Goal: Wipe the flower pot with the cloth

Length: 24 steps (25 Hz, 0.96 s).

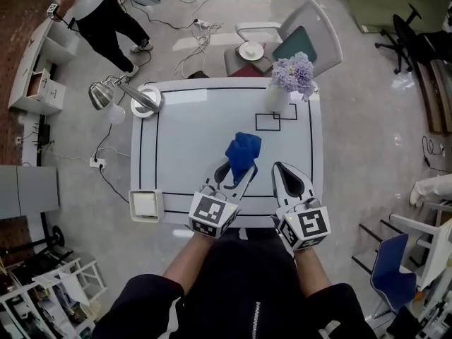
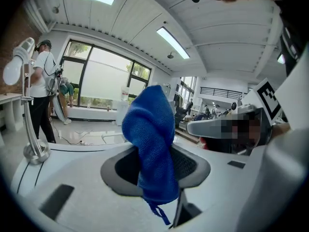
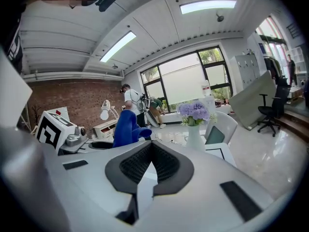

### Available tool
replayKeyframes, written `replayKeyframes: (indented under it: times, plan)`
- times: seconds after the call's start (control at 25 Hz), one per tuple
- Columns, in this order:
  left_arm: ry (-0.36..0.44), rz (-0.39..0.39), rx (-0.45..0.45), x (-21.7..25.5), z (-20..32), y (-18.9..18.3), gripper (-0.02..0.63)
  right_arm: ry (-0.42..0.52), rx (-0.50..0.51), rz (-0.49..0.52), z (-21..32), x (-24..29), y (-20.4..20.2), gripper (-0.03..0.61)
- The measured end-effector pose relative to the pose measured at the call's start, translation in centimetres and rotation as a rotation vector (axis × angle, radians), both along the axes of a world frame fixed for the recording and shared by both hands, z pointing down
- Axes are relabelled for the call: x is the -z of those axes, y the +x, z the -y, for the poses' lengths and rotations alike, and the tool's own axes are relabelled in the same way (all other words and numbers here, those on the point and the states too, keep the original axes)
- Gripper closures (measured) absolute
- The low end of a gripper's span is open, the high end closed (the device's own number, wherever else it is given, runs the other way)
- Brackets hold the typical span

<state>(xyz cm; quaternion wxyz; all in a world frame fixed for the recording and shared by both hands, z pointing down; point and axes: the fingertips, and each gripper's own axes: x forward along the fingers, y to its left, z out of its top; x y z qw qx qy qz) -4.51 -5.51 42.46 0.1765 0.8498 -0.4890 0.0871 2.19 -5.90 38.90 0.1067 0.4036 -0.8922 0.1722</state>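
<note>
At the near edge of the table (image 1: 191, 119), the left claw (image 1: 239, 169) is clamped on the blue cloth (image 1: 244, 149), which stands bunched up out of its jaws. The right claw (image 1: 282, 168) sits just beside it, jaws drawn together on nothing. The pot (image 1: 277, 99), a slim white one with purple flowers (image 1: 294, 73), stands at the far right of the table, well apart from both claws, so the wiping has not begun, I'd say. To do it well, the cloth has to go forward and right, meeting the pot low on its side, below the blooms. The pot looks tall and narrow, and a sideways push could tip it. It would be wise to open the right claw and steady the neck or far side while the left rubs in short strokes. Most of the cloth sits above the jaws, so lead with that loose bunch, not the hard tips.
</note>
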Motion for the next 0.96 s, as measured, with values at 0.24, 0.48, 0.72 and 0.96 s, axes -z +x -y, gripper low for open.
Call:
replayKeyframes:
  times: [0.24, 0.48, 0.72, 0.96]
  plan:
    - [-0.005, 0.003, 0.028, 0.3, -1.6, -1.1, 0.457, 0.007, 0.047, -0.011, -0.6, 1.0, -1.4, 0.571]
    - [-0.006, -0.012, 0.048, 1.6, -1.5, -1.4, 0.457, 0.011, 0.065, -0.021, -1.1, 1.6, -2.0, 0.571]
    - [0.0, 0.003, 0.048, 0.4, -2.0, -1.2, 0.457, 0.025, 0.08, -0.037, -1.4, 1.5, -1.6, 0.571]
    - [0.001, -0.003, 0.037, 1.7, -1.8, -0.2, 0.457, 0.024, 0.086, -0.035, -1.6, 1.5, -1.4, 0.571]
